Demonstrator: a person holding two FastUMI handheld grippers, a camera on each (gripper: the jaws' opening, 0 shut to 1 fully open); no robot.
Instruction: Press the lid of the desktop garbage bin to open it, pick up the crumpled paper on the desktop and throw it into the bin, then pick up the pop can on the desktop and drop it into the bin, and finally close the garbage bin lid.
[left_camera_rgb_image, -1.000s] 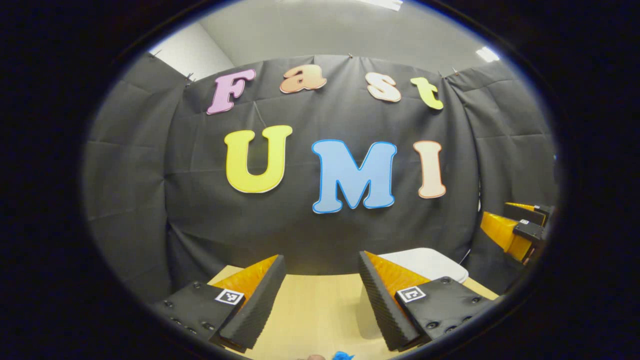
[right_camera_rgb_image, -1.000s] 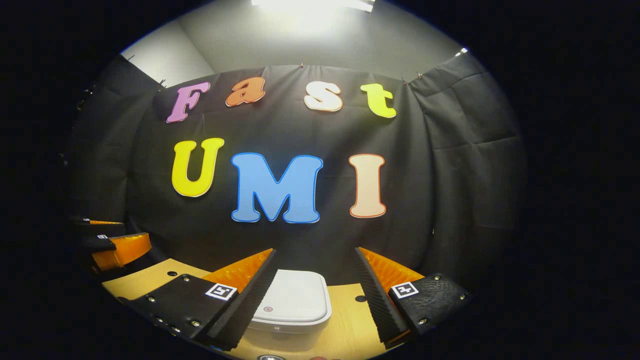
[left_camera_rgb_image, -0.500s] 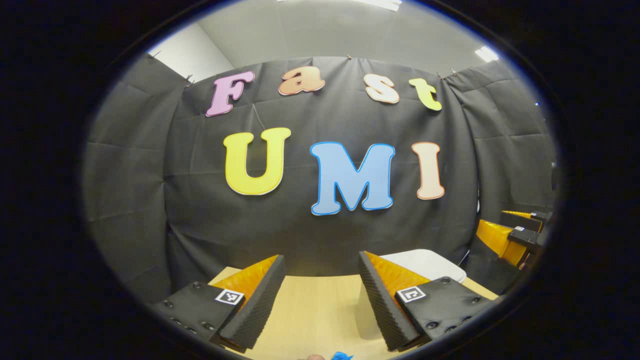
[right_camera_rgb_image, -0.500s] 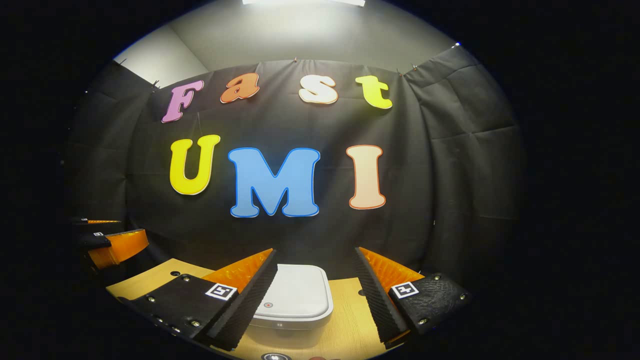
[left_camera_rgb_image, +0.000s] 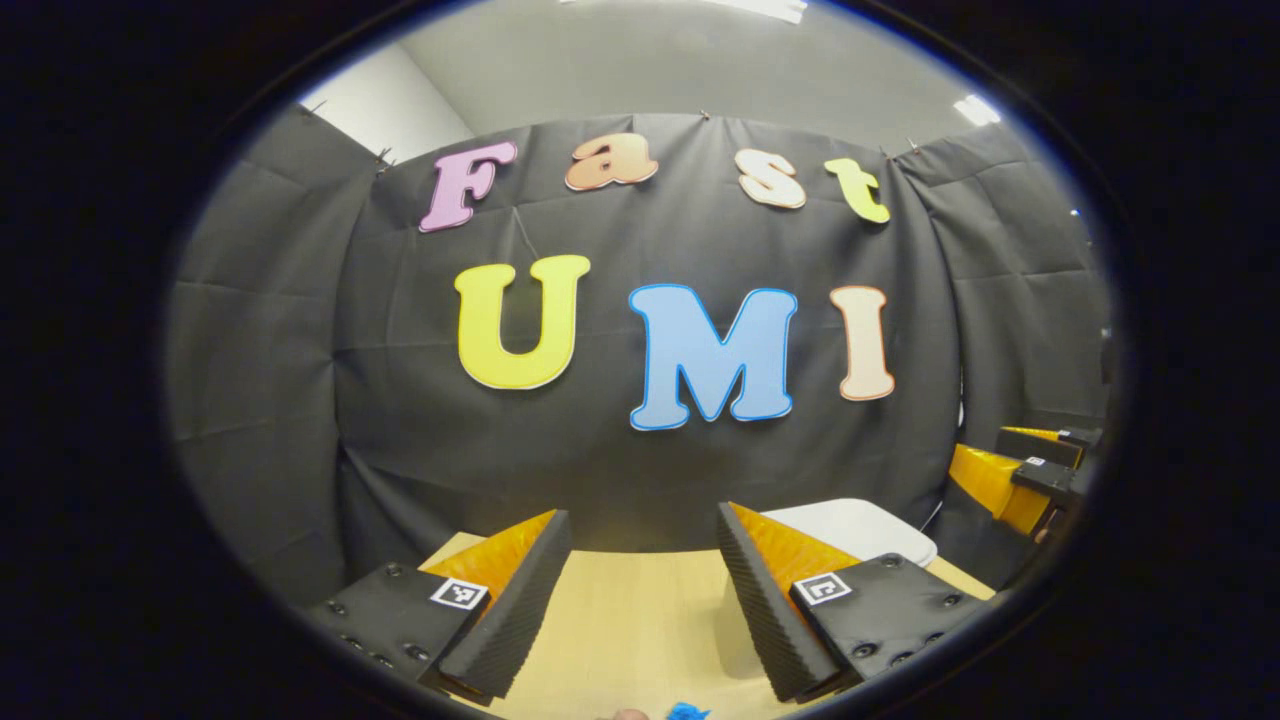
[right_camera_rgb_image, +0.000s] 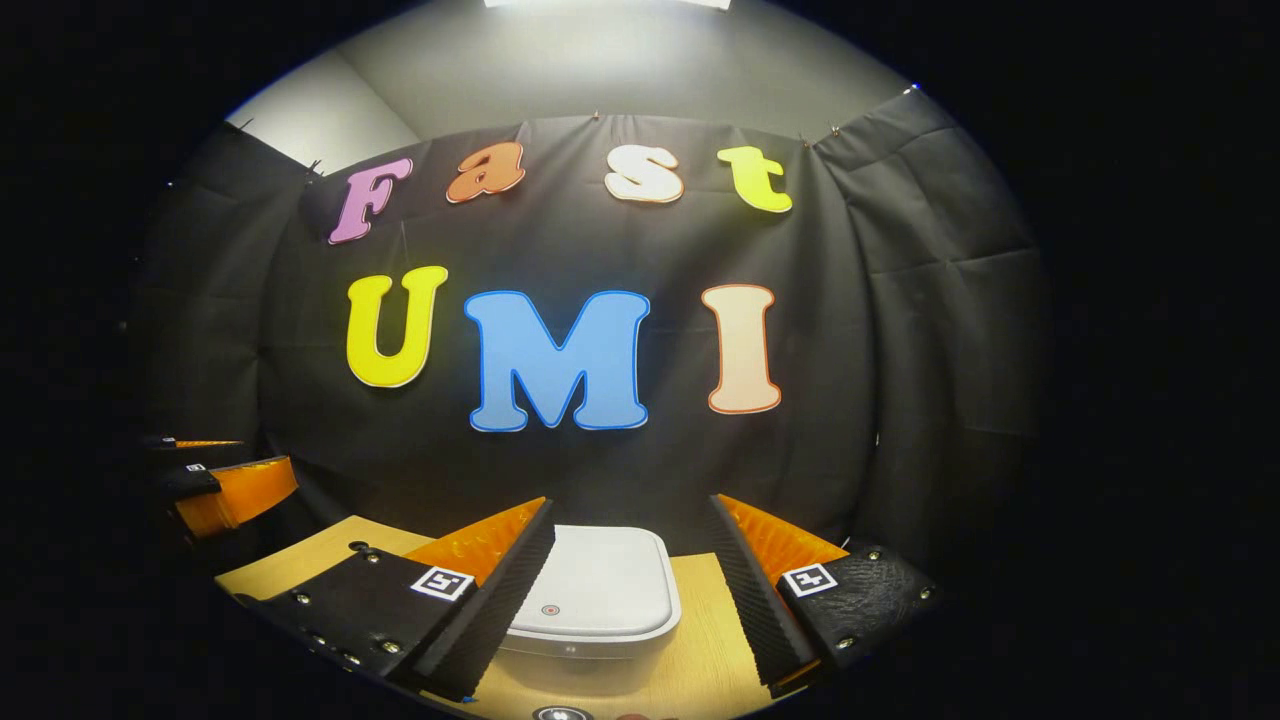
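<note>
The bin (right_camera_rgb_image: 592, 610) sits on the worktop (right_camera_rgb_image: 700, 670), white, w/ its lid (right_camera_rgb_image: 600, 585) shut flat. First job, I think: press that lid so it pops open. Nothing else looks done yet.

Right tongs (right_camera_rgb_image: 632, 600) are wide open and hold nothing. In the right gripper view the bin is straight ahead, right in the gap b/w the two fingers, a bit lower than the tips. A small red dot (right_camera_rgb_image: 550, 609) sits on the lid near its front edge, closer to the left finger. That may be the spot to press, but I can't be sure.

Left tongs (left_camera_rgb_image: 643, 600) are open too, empty. In the left gripper view the bin (left_camera_rgb_image: 850, 525) is off to the right, partly behind the right finger, so not in line. The other tongs (left_camera_rgb_image: 1025, 470) show far right, near that bin.

So the right hand is nearer and better lined up. My guess: it needs to go forward and down onto the lid front, maybe w/ one finger tip.

A bit of blue (left_camera_rgb_image: 686, 712) peeks at the bottom of the left gripper view; too little to tell what it is. Can't say from here where the paper or the can lie.
</note>
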